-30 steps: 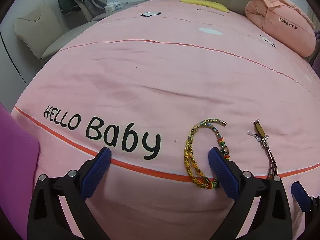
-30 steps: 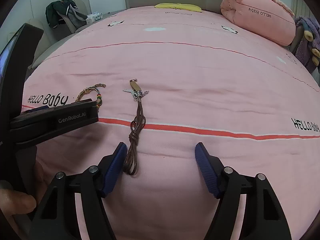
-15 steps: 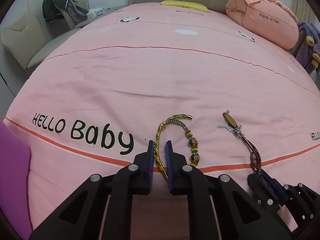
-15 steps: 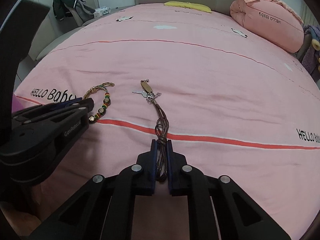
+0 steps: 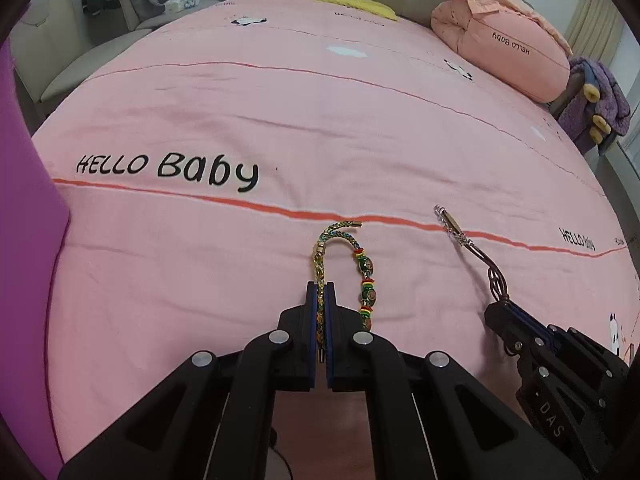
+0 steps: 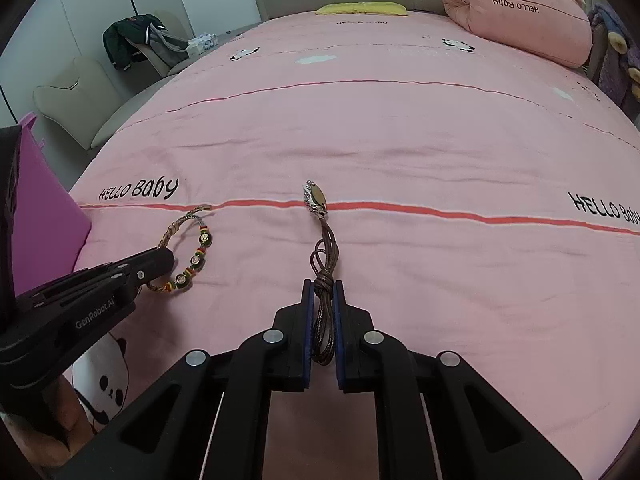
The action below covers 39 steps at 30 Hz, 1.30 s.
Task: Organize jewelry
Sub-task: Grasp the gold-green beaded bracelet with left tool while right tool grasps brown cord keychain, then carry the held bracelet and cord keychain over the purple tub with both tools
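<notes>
Left wrist view: bracelet [image 5: 362, 268], a braided gold cord with green beads and red-yellow spacers, curves out ahead of the left tongs [image 5: 320, 292] over the bed [image 5: 280, 120].
Left tongs: pressed together, pinching the braided side of the bracelet between blue pads [image 5: 310, 320].
Right wrist view: necklace [image 6: 326, 256], a bunched brown cord, runs from the right tongs [image 6: 322, 292] up to a metal pendant [image 6: 316, 196] lying on the red stripe [image 6: 440, 210].
Right tongs: pinching the knotted cord.
Spacing: bracelet to the left of the necklace, apart.
Bed: pink cover printed "HELLO Baby", panda print near its front edge.
Left edge: purple box [image 6: 40, 216] just beside the bed.
Far end: rolled quilt [image 5: 500, 52], yellow pillow [image 5: 352, 0].
Background: chair [image 6: 132, 44] with a dark jacket.
</notes>
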Each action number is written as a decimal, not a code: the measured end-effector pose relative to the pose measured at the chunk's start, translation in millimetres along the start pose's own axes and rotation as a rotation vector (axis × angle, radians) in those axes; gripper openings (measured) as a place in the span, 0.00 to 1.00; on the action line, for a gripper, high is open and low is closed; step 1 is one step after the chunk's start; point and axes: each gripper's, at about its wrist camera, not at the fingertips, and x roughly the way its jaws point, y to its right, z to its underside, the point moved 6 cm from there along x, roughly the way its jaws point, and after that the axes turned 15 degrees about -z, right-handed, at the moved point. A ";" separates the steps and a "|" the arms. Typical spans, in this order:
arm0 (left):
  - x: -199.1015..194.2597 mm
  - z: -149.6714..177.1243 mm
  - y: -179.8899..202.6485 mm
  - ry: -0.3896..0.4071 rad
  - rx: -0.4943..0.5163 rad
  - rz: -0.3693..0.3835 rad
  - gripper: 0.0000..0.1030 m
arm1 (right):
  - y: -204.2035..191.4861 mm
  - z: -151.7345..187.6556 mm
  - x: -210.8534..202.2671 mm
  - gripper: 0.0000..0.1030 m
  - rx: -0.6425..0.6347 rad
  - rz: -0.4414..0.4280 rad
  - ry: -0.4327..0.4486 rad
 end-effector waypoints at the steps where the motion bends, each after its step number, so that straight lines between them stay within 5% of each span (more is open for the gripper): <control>1: -2.8 5.2 -0.1 -0.005 0.005 -0.006 0.03 | -0.3 3.1 -3.3 0.08 0.004 -0.001 -0.002; 17: -97.7 69.3 -24.7 0.012 -0.003 0.028 0.03 | -33.7 43.7 -90.4 0.08 0.007 -0.019 0.041; 39: -257.3 44.1 -105.7 0.272 -0.043 0.019 0.03 | -172.7 17.4 -178.2 0.09 -0.162 -0.184 0.174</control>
